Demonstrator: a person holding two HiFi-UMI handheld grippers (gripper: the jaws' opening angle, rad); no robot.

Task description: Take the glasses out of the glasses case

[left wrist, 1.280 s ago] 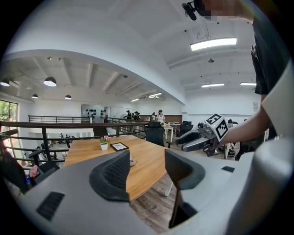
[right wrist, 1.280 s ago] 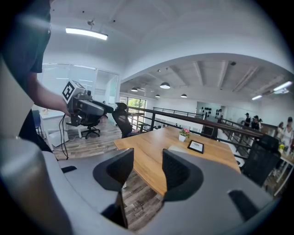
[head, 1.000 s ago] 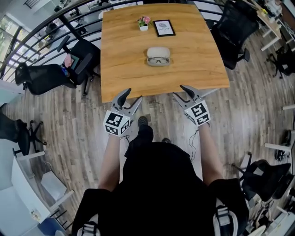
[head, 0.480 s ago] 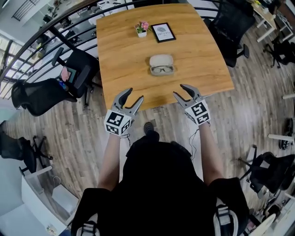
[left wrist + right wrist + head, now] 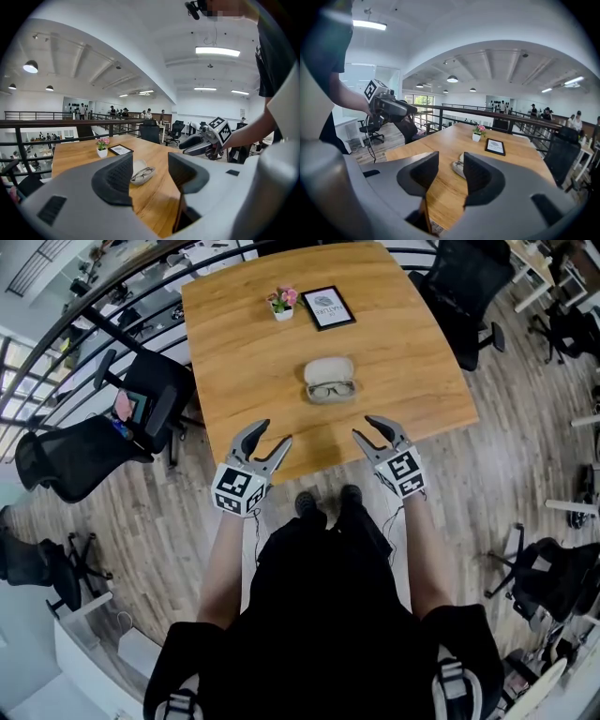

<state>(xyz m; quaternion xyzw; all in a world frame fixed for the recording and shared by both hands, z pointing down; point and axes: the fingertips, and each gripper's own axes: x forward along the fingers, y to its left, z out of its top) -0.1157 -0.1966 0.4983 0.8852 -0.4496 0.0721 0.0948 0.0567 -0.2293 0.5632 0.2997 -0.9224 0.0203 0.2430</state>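
A pale grey glasses case point(image 5: 329, 373) lies open in the middle of the wooden table point(image 5: 244, 352), with dark-rimmed glasses point(image 5: 331, 389) in its near half. The left gripper view shows the case point(image 5: 138, 169) between the jaws, far ahead; the right gripper view shows the case point(image 5: 458, 168) partly behind a jaw. My left gripper point(image 5: 272, 434) hangs open over the table's near edge, left of the case and well short of it. My right gripper point(image 5: 364, 427) hovers at the near edge to the right; its jaws have just been closing a little, still open, with nothing between them.
A small pot of pink flowers point(image 5: 280, 304) and a framed picture point(image 5: 326, 307) stand at the table's far side. Black office chairs point(image 5: 141, 404) flank the table on the left and another chair point(image 5: 464, 287) on the right. A dark railing point(image 5: 103, 310) runs behind.
The person has stepped up to the table. Both grippers, earlier short of the table's near edge, now reach over it, and the case lies closer to them.
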